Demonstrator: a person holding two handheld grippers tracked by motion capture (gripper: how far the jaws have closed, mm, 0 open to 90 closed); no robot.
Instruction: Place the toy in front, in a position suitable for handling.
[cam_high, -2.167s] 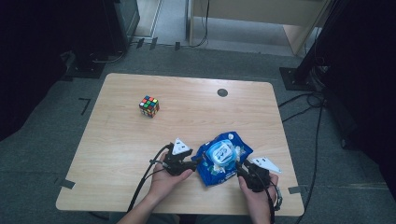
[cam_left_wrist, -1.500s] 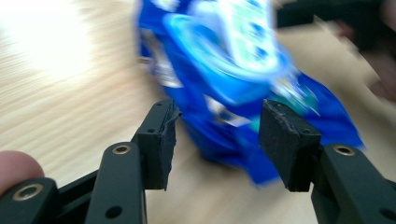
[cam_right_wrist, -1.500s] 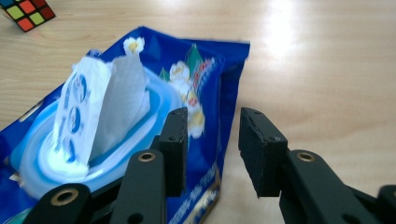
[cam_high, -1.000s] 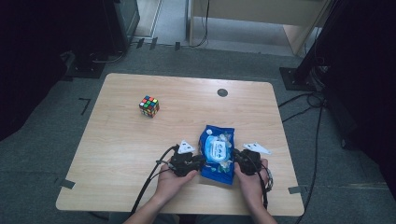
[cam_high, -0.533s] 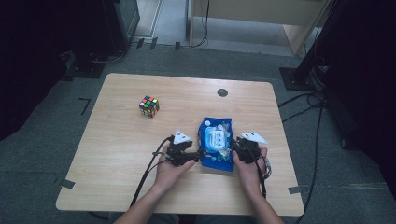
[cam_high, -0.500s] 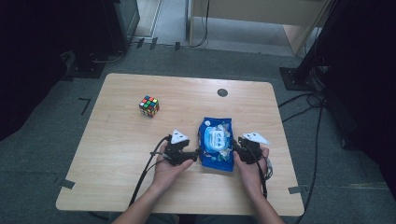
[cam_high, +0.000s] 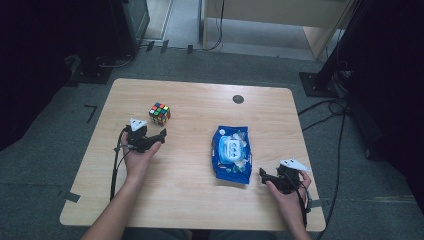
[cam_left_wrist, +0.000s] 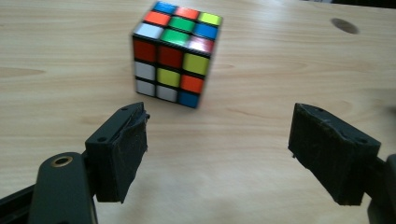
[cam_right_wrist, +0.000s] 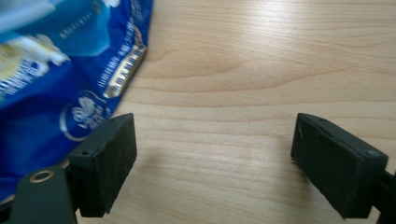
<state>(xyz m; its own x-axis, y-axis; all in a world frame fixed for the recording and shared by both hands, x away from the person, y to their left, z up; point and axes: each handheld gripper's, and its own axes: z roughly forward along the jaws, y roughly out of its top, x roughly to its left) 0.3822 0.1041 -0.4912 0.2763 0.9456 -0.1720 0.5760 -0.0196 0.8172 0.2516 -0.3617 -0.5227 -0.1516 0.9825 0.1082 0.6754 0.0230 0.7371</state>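
Wooden table (cam_high: 190, 200), cube (cam_high: 159, 113) (scrambled), blue packet (cam_high: 231, 155)

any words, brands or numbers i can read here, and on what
No text can be read here.
Blue plastic wipes pack: small gold lettering and a round gold emblem near its edge in the right gripper view, too blurred to read; its white lid label in the high view is too small.
Colourful puzzle cube: plain coloured squares, no lettering.
Light wooden table: no markings.

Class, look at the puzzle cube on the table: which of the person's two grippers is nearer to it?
Left. The left gripper sits just in front of the puzzle cube, jaws open toward it. The right gripper is far across the table, beside the blue wipes pack.
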